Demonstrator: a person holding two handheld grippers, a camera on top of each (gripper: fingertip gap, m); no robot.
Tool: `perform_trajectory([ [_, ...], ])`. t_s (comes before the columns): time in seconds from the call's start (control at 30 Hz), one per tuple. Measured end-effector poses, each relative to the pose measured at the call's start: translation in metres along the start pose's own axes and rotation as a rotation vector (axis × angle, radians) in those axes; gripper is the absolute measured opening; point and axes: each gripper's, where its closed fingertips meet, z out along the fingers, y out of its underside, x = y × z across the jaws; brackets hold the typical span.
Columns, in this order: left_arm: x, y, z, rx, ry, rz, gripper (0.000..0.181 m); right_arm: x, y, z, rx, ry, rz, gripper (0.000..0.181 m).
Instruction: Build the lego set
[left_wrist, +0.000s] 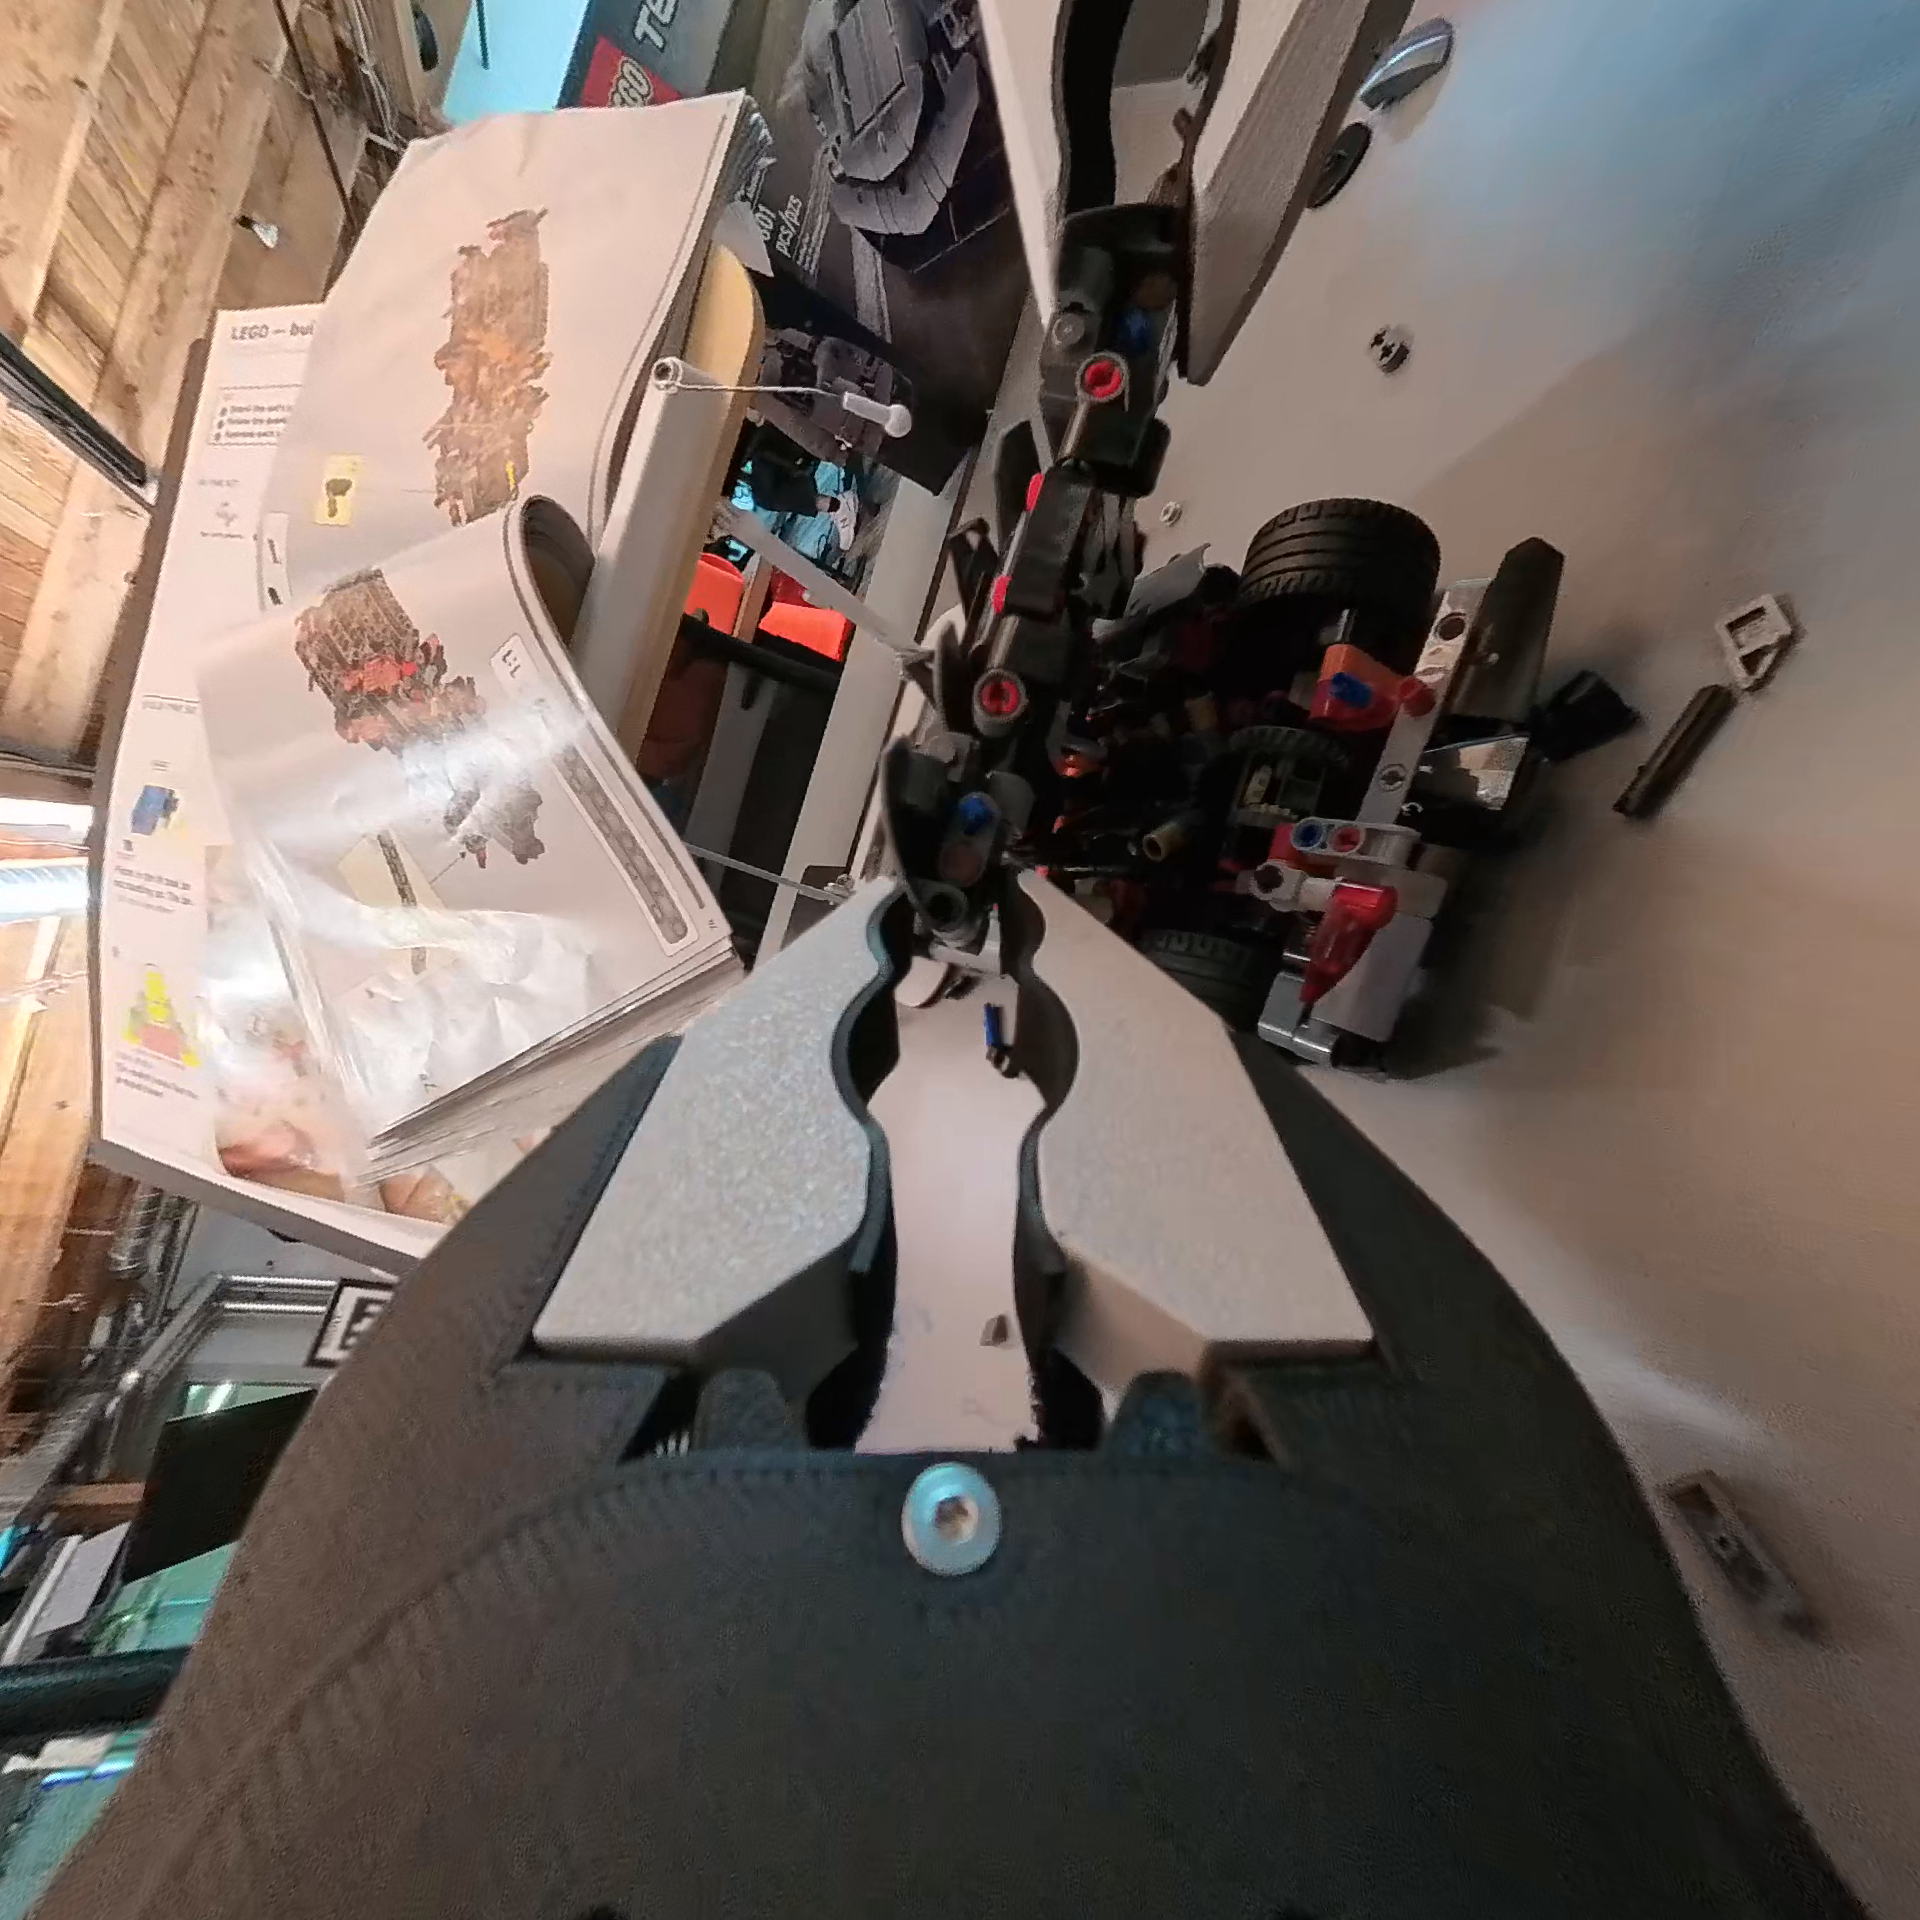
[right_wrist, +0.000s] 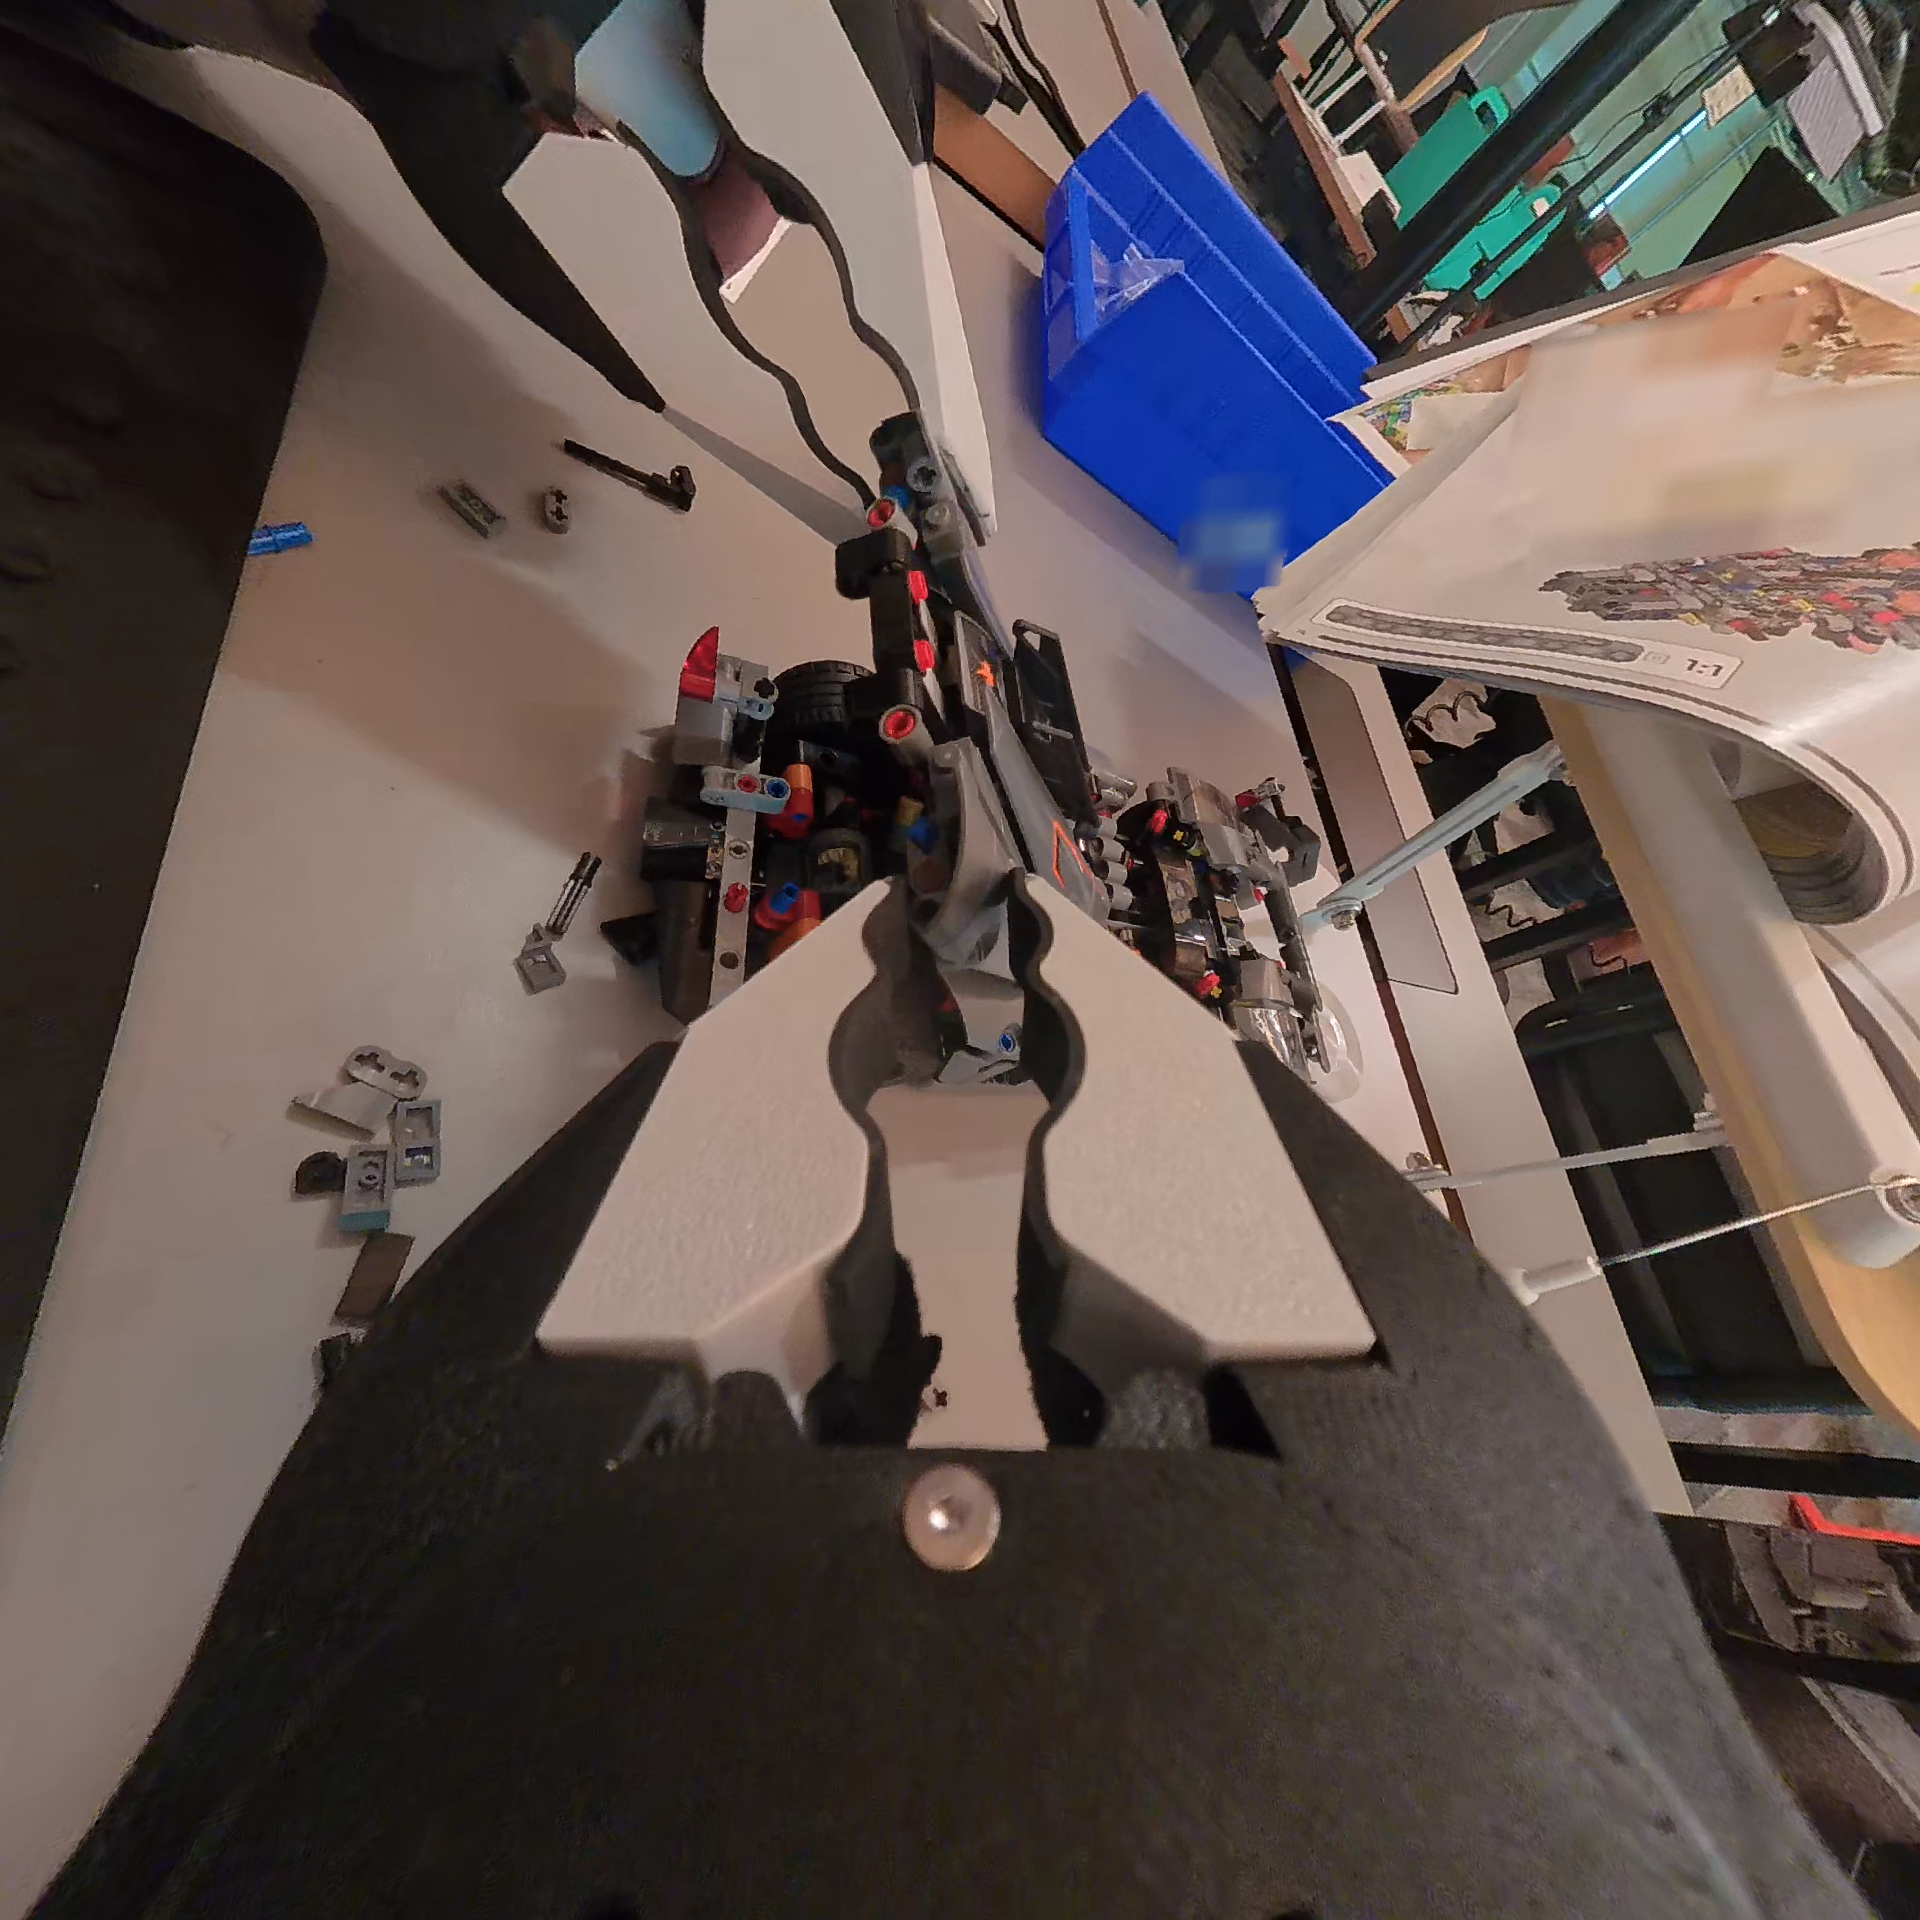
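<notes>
Black lego panel (left_wrist: 1049, 540) clenched endwise between left gripper (left_wrist: 951, 914) and right gripper (right_wrist: 951, 904), facing each other

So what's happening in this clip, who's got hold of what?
A person with two handheld grippers is holding a long black and grey Lego sub-assembly by its two ends: the left gripper clamps one end, the right gripper the other. They hold it over a partly built Lego car on the white table. Loose small pieces lie nearby, an open instruction booklet sits on a stand, and a blue bin stands behind.
</notes>
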Motion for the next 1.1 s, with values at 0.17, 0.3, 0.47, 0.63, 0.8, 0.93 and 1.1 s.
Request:
perform_trajectory([
  [0.17, 0.003, -0.001, 0.001, 0.022, 0.041, -0.048, 0.011, 0.002, 0.000, 0.000, 0.012, 0.000, 0.027, 0.015],
  [0.3, 0.005, -0.002, 0.001, 0.037, 0.069, -0.080, 0.011, 0.005, 0.003, 0.000, 0.005, 0.000, 0.048, 0.016],
  [0.47, 0.006, -0.002, 0.001, 0.052, 0.098, -0.129, 0.011, 0.006, 0.009, 0.002, -0.008, -0.012, 0.082, 0.015],
  [0.63, 0.007, -0.002, 0.002, 0.057, 0.131, -0.184, 0.011, 0.007, 0.008, 0.001, 0.000, -0.024, 0.110, 0.014],
  [0.8, 0.006, -0.002, 0.003, 0.061, 0.157, -0.238, 0.011, 0.010, 0.006, 0.001, 0.022, -0.026, 0.156, 0.013],
  [0.93, 0.003, -0.003, 0.003, 0.074, 0.173, -0.288, 0.011, 0.017, 0.007, 0.002, 0.043, -0.025, 0.230, 0.025],
  [1.1, 0.001, -0.005, 0.005, 0.091, 0.211, -0.357, 0.011, 0.014, 0.020, 0.011, 0.007, -0.085, 0.285, 0.021],
])
